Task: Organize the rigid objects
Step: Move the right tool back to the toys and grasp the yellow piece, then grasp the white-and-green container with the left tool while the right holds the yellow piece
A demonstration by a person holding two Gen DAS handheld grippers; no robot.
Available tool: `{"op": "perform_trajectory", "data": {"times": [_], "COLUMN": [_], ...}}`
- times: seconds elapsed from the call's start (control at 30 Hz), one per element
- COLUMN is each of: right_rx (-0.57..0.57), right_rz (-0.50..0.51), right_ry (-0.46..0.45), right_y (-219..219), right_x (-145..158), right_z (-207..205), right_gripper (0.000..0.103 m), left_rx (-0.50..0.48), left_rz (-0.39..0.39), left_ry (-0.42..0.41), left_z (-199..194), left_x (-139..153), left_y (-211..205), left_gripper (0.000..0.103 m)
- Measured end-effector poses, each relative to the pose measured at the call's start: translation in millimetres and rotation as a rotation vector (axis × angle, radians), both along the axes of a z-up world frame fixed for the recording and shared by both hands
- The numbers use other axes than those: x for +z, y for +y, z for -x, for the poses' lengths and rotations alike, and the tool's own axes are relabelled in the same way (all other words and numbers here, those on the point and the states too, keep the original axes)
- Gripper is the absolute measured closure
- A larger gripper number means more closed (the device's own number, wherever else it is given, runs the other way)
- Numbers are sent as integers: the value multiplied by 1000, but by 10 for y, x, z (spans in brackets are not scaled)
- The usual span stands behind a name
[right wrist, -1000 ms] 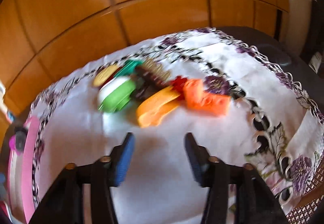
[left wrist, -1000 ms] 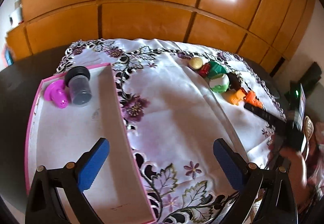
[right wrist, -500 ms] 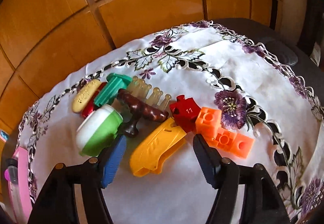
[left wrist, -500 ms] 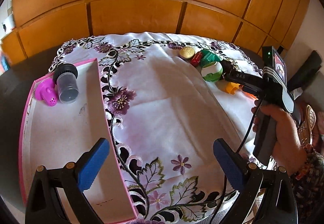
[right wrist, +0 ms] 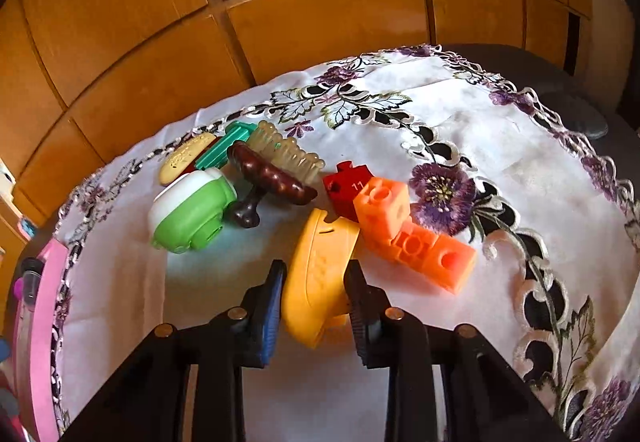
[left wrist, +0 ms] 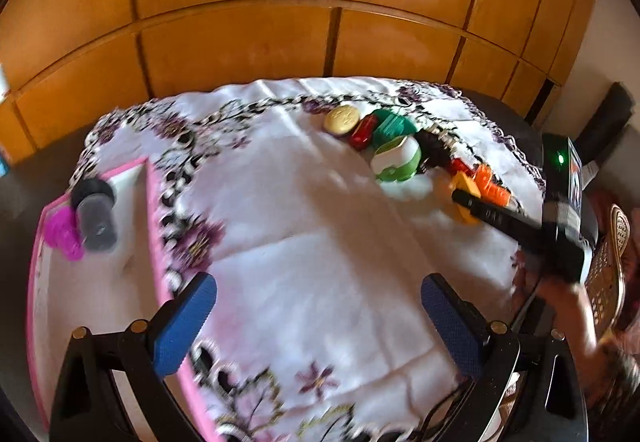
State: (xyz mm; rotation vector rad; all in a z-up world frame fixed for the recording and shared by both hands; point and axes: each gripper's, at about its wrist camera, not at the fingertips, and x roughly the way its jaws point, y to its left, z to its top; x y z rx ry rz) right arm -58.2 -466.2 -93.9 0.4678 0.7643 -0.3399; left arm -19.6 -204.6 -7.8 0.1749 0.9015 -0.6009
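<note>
A yellow plastic shoe-shaped piece point(right wrist: 324, 242) lies on the embroidered white tablecloth point(right wrist: 440, 130). My right gripper point(right wrist: 316, 270) is closing on it, and both blue pads press its sides. In the left wrist view the right gripper point(left wrist: 460, 196) reaches in from the right to the yellow piece point(left wrist: 462, 182). My left gripper point(left wrist: 316, 282) hangs open over the cloth beside the pink tray point(left wrist: 154, 210), with nothing between its fingers. The tray holds a grey jar with a black lid point(left wrist: 96, 218) and a magenta piece point(left wrist: 62, 232).
Around the yellow piece lie a green-and-white case point(right wrist: 192, 214), a brown comb point(right wrist: 272, 178), a red puzzle piece point(right wrist: 348, 190), orange blocks point(right wrist: 416, 238), a teal piece point(right wrist: 224, 150) and a tan oval point(right wrist: 186, 158). Wooden panels stand behind the table. A person's hand point(left wrist: 568, 294) holds the right gripper.
My right gripper moved forward to the yellow piece and its jaws narrowed from wide apart onto its sides. The left gripper drifted sideways over the cloth, still open.
</note>
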Motion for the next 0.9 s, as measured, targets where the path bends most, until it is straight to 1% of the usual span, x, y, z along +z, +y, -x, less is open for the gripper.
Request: {"op": "perform_trajectory", "data": {"times": [0.17,0.27,0.33,0.4,0.43,0.53,0.6,0.67,0.7,0.77,0.8,0.9], "right_rx": [-8,-18,-24,-27,-28,-30,-32,-33,-33,-35,-35,-39], "right_rz": [7,-6,-11,-11,-9,-9,-12,-15,-16,-18,-20,-22], "right_ry": [-31,-52,-61,-65,-67,-73,-79,-83,-83,-86,-89,-95], "right_y": [1,-28,-43,-44,-41,-45,-51,-55,-54,-58,-61,-63], "right_x": [-23,-43,-50,-50,-51,-55,-61,-68,-70,-75,-77,-80], "right_z": [28,58,75,77,77,79,89,93,95,95,96,103], "right_gripper": [74,74,74,74,74,74,74,74,74,74,74,74], "left_rx": [-46,-81,-82,-81,-78,-59,-58,-56,-71,-71,-74,-82], "left_rz": [-22,-17,-21,-15,0,50,107,147,160,151,160,176], "left_ry": [-27,-38,-39,2,30,113,159,183,191,193,197,252], "left_z": [-170,-268,-367,-497,-564,-769,-909,-1018,-1070,-1157,-1200,-1295], "left_x": [5,-16,-51,-116,-149,-237,-278,-313,-336,-385,-417,-528], "left_y": [-458,-700,-847,-971,-1021,-1134,-1196,-1259,-1307,-1374,-1401,-1479], "left_gripper": [0,0,0,0,0,0,0,0,0,0,0,0]}}
